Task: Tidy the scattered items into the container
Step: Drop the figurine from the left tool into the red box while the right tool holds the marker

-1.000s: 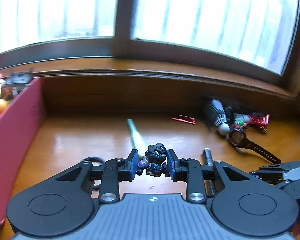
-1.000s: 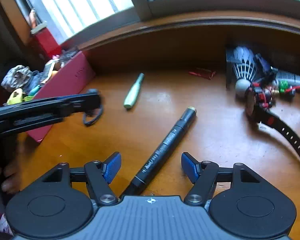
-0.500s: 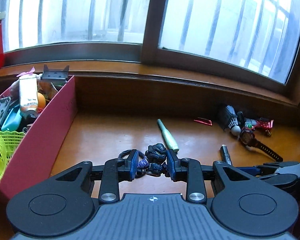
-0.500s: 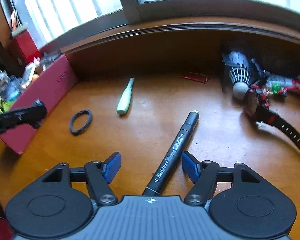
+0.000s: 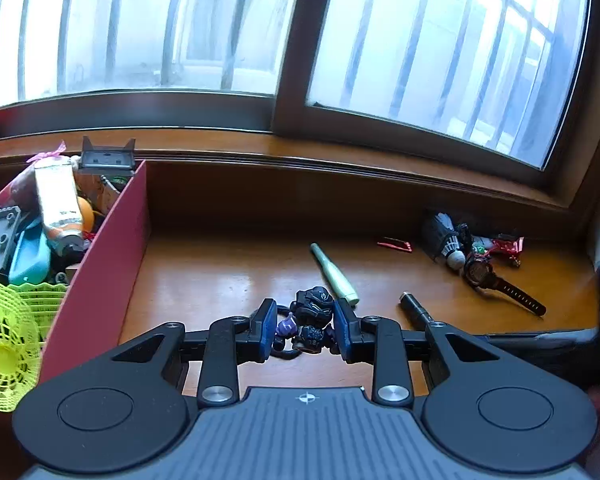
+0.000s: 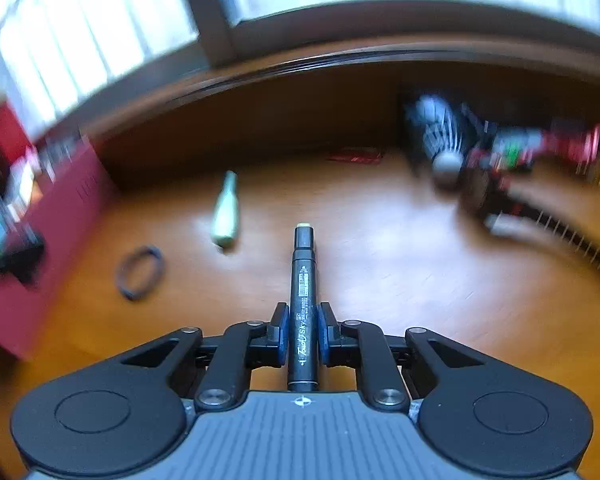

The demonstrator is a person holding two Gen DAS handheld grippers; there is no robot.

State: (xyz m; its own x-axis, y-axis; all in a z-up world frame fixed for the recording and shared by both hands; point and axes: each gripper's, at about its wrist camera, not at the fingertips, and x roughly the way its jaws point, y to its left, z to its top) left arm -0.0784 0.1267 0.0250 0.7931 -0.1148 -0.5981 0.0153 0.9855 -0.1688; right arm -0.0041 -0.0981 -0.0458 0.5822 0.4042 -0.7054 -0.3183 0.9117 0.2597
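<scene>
Left gripper [image 5: 305, 330] is clamped on a small dark toy figure with purple parts [image 5: 311, 322], held above the wooden worktop [image 5: 220, 276], right of the red cardboard box [image 5: 100, 264], which is already full of oddments. Right gripper [image 6: 303, 330] is closed around a black marker pen [image 6: 303, 300].

Judgement: both loads are mid-transfer. Each needs carrying over the box rim before the jaws part. A pale green capped pen [image 5: 336, 278], a black hair band [image 6: 140, 266], a shuttlecock [image 5: 446, 238] and a wristwatch [image 5: 484, 274] lie loose on the worktop.

The right tool [image 6: 302, 332] has closed its blue pads on the long black marker pen [image 6: 302, 304]. It was open before.
</scene>
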